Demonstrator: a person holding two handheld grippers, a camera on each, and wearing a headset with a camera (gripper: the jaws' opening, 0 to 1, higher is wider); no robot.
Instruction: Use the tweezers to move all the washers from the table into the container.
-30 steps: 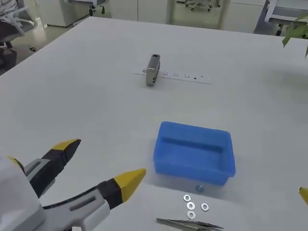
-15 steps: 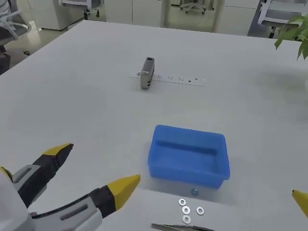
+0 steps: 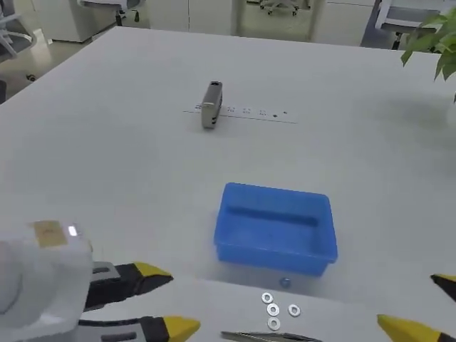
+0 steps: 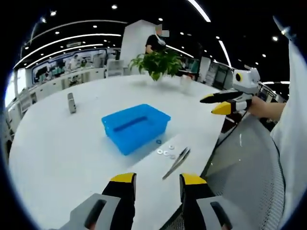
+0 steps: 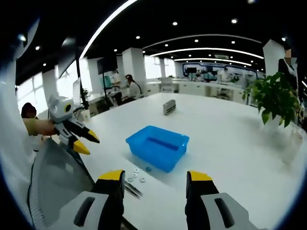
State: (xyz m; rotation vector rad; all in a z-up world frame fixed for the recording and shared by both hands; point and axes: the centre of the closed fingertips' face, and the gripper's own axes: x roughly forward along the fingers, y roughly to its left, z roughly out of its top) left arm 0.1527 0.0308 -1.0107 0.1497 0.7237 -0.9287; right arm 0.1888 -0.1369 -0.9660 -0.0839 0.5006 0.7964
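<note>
Bright, even overhead light, no hard shadows. In both gripper views the ceiling strips and small spots showed as sharp white lines/dots vs. a dark ceiling. The white bench was near blown-out, low contrast. A faint soft shadow lay at the front of the container. The left gripper looked smeared at bottom-left of head view. Gripper views had strong fisheye bend twd edges, w/ hazy bkgd. The plant was slightly out of focus.
</note>
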